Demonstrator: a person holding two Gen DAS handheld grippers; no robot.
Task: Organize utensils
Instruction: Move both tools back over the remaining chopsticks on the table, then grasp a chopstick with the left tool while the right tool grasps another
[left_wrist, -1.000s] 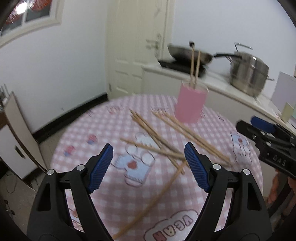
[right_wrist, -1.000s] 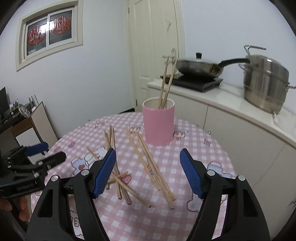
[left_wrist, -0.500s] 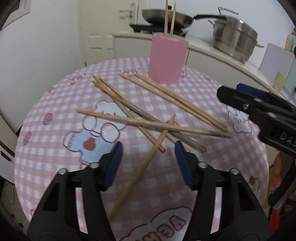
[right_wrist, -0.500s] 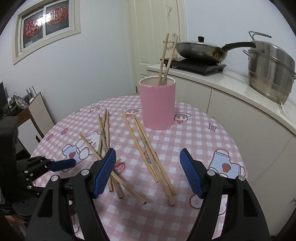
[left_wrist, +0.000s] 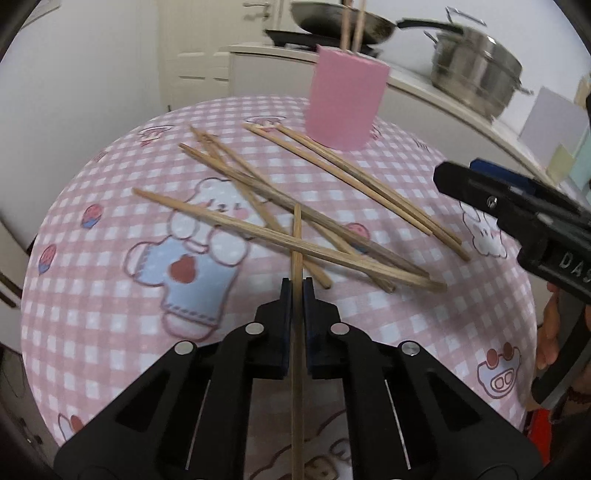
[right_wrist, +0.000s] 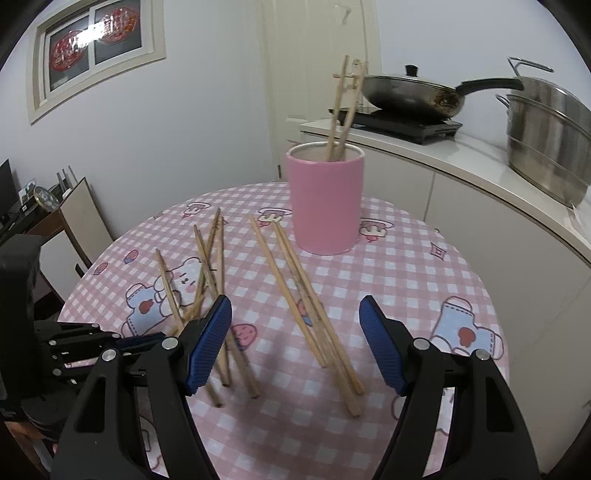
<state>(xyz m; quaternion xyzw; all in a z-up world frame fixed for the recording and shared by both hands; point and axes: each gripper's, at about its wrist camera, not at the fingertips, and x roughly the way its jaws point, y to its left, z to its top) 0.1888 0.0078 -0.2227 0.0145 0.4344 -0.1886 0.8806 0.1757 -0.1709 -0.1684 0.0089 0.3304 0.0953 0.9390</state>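
Several wooden chopsticks (left_wrist: 280, 236) lie scattered on the round pink checked table (left_wrist: 110, 280). A pink cup (left_wrist: 345, 107) at the far side holds two chopsticks upright; it also shows in the right wrist view (right_wrist: 325, 201). My left gripper (left_wrist: 296, 286) is shut on one chopstick (left_wrist: 297, 236) that runs straight between its fingers, low over the table. My right gripper (right_wrist: 295, 321) is open and empty above the near table, with loose chopsticks (right_wrist: 306, 295) below it. The right gripper also shows at the right of the left wrist view (left_wrist: 517, 218).
A counter (right_wrist: 461, 155) behind the table carries a frying pan (right_wrist: 410, 94) on a hob and a steel pot (right_wrist: 546, 136). A white door (right_wrist: 325, 55) is at the back. A chair (right_wrist: 81, 225) stands left of the table.
My left gripper has come down to the table and shut on a single chopstick. The right gripper has stayed open and moved slightly closer over the table.
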